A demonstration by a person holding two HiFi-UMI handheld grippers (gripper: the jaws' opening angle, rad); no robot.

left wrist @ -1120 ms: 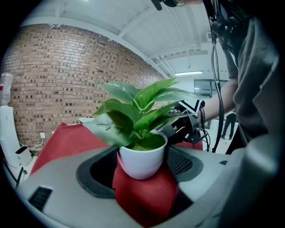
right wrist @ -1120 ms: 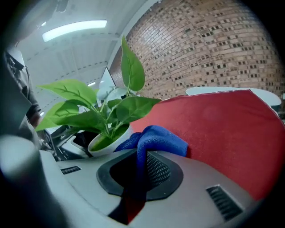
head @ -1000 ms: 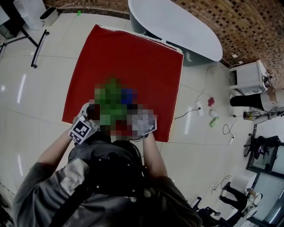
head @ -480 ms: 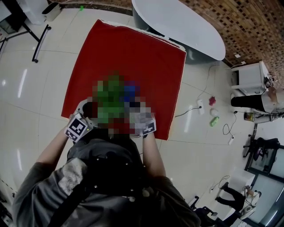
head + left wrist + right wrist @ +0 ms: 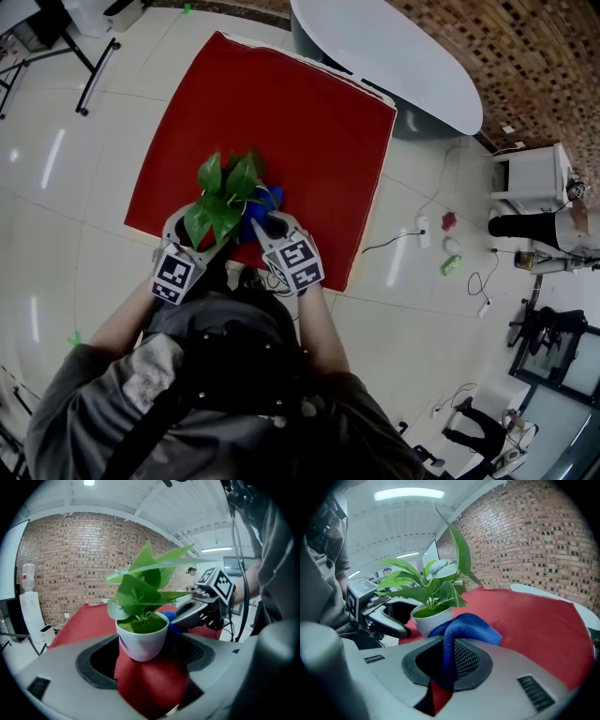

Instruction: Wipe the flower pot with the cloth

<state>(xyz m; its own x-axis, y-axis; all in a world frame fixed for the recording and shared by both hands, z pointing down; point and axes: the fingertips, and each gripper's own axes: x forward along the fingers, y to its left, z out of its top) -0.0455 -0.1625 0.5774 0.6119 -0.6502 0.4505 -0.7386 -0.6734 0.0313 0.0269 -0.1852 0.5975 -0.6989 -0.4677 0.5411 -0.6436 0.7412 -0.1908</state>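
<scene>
Little has moved in the last second. The left gripper (image 5: 192, 228) and right gripper (image 5: 263, 223) stay at the near edge of the red worktop (image 5: 300, 131), and the left one is back where it was after a small drift left.

In the head view, the two grippers flank the plant (image 5: 225, 187), whose leaves hide the pot beneath. The blue cloth (image 5: 262, 206) shows between the plant and the right gripper.

In the left gripper view, the white pot (image 5: 142, 641) sits between the fingers, and they appear closed against its sides. It leans a little. I cannot tell whether its base rests on the worktop or is raised. A bit of blue shows against the pot's right side, with the right gripper reaching in just behind it.

In the right gripper view, the fingers are clamped on the bunched cloth. Its free fold bulges out ahead of them and lies against the near side of the pot.

As for progress, the pot is held and the cloth is in the fingers and brought to the wall, so wiping looks begun or about to begin. The pictures do not show how much of the wall has been covered. The rest of the wall and the rim likely remain.
</scene>
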